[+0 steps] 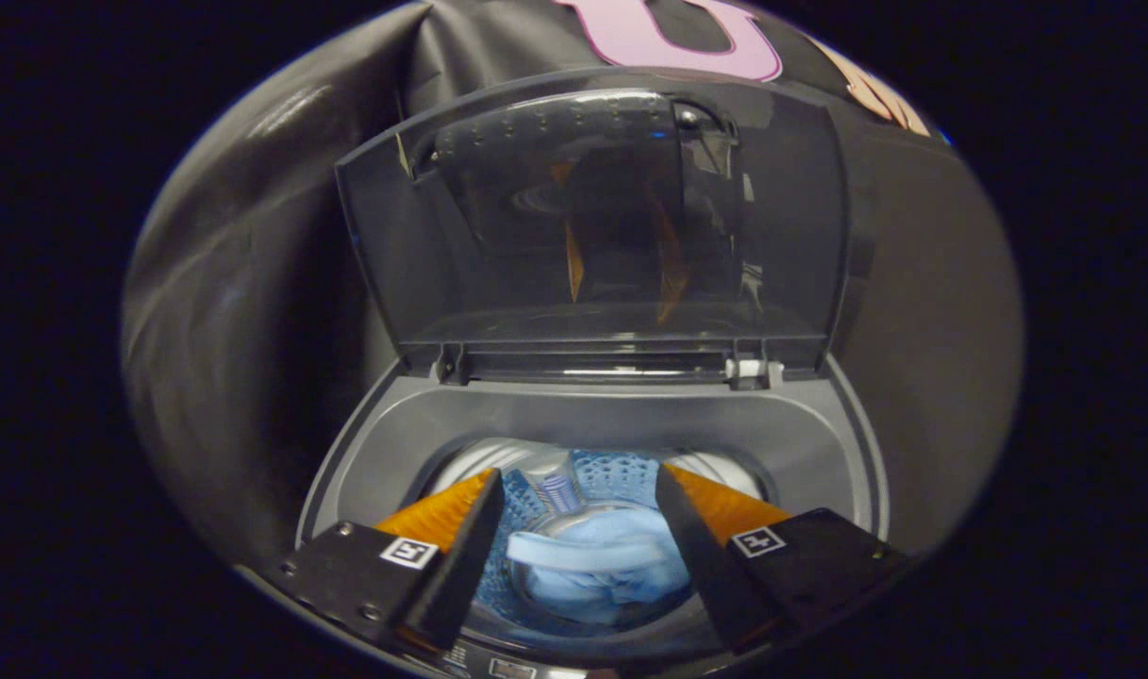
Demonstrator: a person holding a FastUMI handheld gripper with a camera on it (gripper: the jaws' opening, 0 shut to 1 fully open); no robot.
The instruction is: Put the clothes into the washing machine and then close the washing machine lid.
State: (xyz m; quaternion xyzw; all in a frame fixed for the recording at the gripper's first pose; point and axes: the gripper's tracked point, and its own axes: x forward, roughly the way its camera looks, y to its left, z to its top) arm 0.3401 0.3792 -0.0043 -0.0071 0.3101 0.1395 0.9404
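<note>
The gripper (578, 505) hangs over the washing machine (823, 443), its fingers wide apart and holding nothing. Down between them, the light blue clothes (597, 566) lie at the bottom of the drum (724, 469). The see-through lid (592, 217) stands up at the machine's back edge, so it probably gets pushed shut next.

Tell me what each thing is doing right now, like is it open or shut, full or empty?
Washing machine lid: open, standing upright at the back.
Washing machine: open at the top, drum showing.
Clothes: light blue, lying inside the drum, below and between the fingers.
Gripper: open, fingers spread above the drum, holding nothing.
</note>
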